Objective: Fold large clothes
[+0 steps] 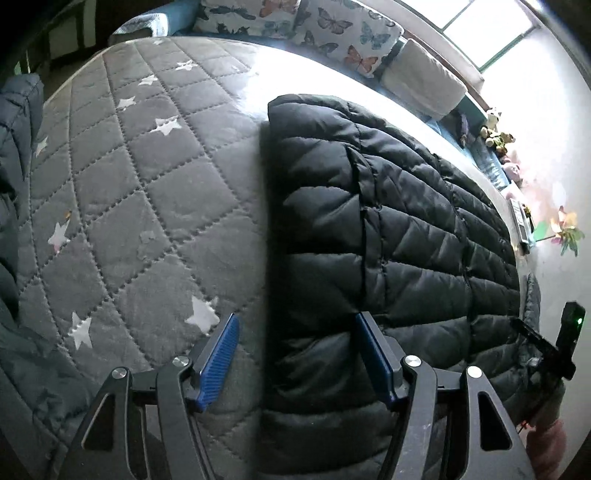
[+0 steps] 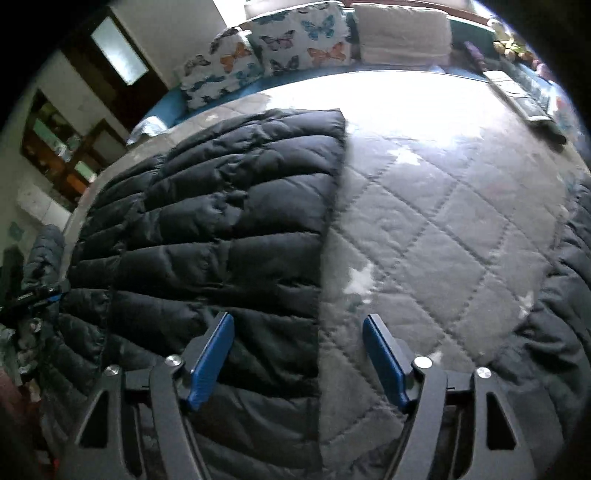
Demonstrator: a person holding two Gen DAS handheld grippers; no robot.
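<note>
A black quilted puffer jacket (image 1: 388, 229) lies flat on a grey star-patterned quilted bed cover (image 1: 147, 184). In the left wrist view its straight left edge runs up between my fingers. My left gripper (image 1: 295, 325) is open and empty, just above that edge. In the right wrist view the jacket (image 2: 221, 221) fills the left half, its right edge straight. My right gripper (image 2: 299, 325) is open and empty, straddling that edge over the bed cover (image 2: 443, 240). The other gripper shows at the right edge of the left wrist view (image 1: 554, 343).
Butterfly-print pillows (image 1: 314, 26) and a pale cushion (image 1: 424, 77) line the far side of the bed. Another dark padded garment lies at the left edge of the left wrist view (image 1: 14, 155) and at the right edge of the right wrist view (image 2: 565, 295). Soft toys (image 1: 496, 134) sit under a bright window.
</note>
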